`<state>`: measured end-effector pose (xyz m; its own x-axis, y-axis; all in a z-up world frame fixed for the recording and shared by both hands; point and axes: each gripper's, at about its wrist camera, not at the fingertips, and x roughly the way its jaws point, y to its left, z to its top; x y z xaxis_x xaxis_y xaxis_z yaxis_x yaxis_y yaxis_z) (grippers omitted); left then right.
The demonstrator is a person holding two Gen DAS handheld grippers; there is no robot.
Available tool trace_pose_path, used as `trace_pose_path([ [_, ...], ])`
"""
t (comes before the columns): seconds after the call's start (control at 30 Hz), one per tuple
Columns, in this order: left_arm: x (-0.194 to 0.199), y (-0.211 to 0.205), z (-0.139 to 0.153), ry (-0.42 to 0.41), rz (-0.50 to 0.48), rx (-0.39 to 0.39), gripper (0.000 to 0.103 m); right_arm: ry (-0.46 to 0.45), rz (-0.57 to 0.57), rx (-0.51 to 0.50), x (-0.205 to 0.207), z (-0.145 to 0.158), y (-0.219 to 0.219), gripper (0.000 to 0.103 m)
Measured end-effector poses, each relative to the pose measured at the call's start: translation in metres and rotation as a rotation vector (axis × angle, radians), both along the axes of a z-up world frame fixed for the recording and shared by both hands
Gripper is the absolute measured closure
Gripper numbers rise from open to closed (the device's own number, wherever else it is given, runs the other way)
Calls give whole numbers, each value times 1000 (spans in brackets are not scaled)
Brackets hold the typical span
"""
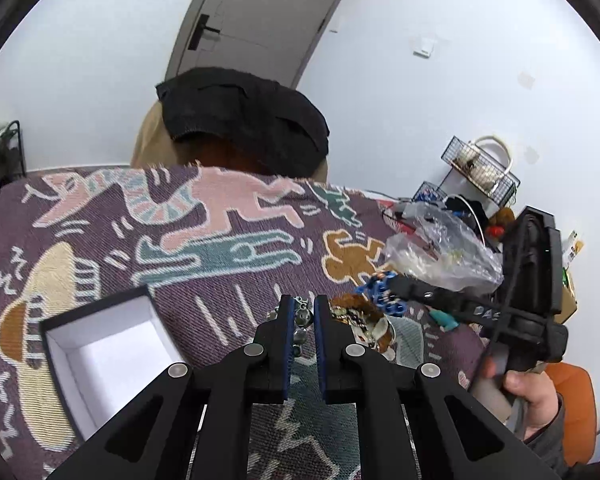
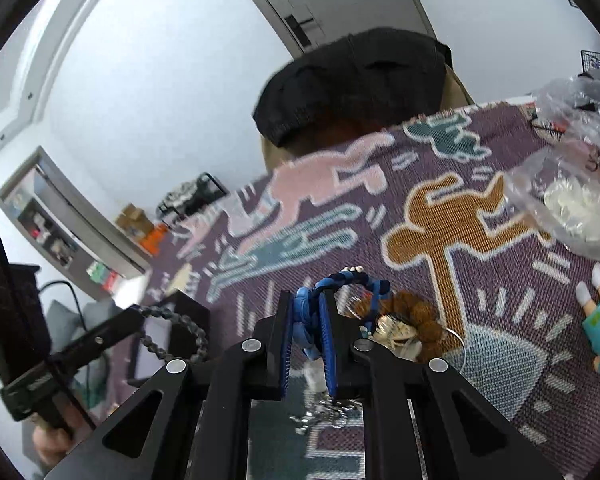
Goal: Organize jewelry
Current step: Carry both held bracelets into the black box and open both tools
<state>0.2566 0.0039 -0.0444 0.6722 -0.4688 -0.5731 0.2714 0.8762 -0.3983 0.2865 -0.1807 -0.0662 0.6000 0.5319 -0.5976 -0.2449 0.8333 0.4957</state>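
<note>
Left wrist view: left tool (image 1: 303,312) is sitting narrow, pads clamping a dark grey-green beaded bracelet (image 1: 303,320). In the right wrist view the same bracelet is hanging as a loop off that tool at 9 o'clock (image 2: 176,332). Open black cardboard box with white lining (image 1: 100,356) is lying at 8 o'clock on the purple woven cloth with cartoon figures (image 1: 228,240) covering the surface, just beside the left tool.

Right tool (image 2: 307,320) is gripping a blue braided cord bracelet with small white beads (image 2: 340,280), jaws nearly closed on the knotted part; the rest is arcing up toward 12 o'clock. Just right of it, at 4 o'clock, the remaining jewelry pile (image 2: 404,324) is lying on the cloth: brown beads, pale pieces, thin wire ring. Silver chain (image 2: 320,412) is showing below the jaws at 6 o'clock.

My read: both tools are mid-carry, each with one bracelet, box likely the target.

Doing it well:
- lift the blue one clear of the pile before travelling, since the cord may be snagging the brown beads
- lower the grey one into the box first, it is closer
- release low, inside the walls, so the beads are not bouncing out

Clear plastic bag (image 1: 440,252) is sitting at 2 o'clock, well apart.

Writing: only partial white letters "DAS" on the right tool's arm (image 1: 482,312). No brand readable elsewhere.
</note>
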Motion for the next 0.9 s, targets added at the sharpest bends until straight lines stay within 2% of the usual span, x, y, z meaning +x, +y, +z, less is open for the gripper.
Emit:
trace_pose_path([
  [0.2,-8,26,7,-22,62,4,93,-48,32,24,-8,23,14,88],
  [0.43,-19,64,2,-8,150,1,93,-66,86,28,-10,30,46,88],
  [0.53,-20,75,-6,15,184,14,93,-60,108,30,-10,27,60,89],
  [0.63,-17,84,-15,72,226,38,92,-51,140,26,-9,24,80,88],
  [0.7,-15,91,-21,118,243,43,85,-43,160,26,-9,21,92,88],
  [0.73,-15,95,-23,130,248,38,70,-40,174,27,-10,21,99,88],
  [0.77,-17,101,-25,139,262,26,50,-38,188,26,-10,20,106,89],
  [0.83,-25,114,-22,112,303,-6,31,-35,214,26,-10,19,119,89],
  [0.9,-35,125,-18,81,337,-14,28,-34,239,28,-10,19,132,89],
])
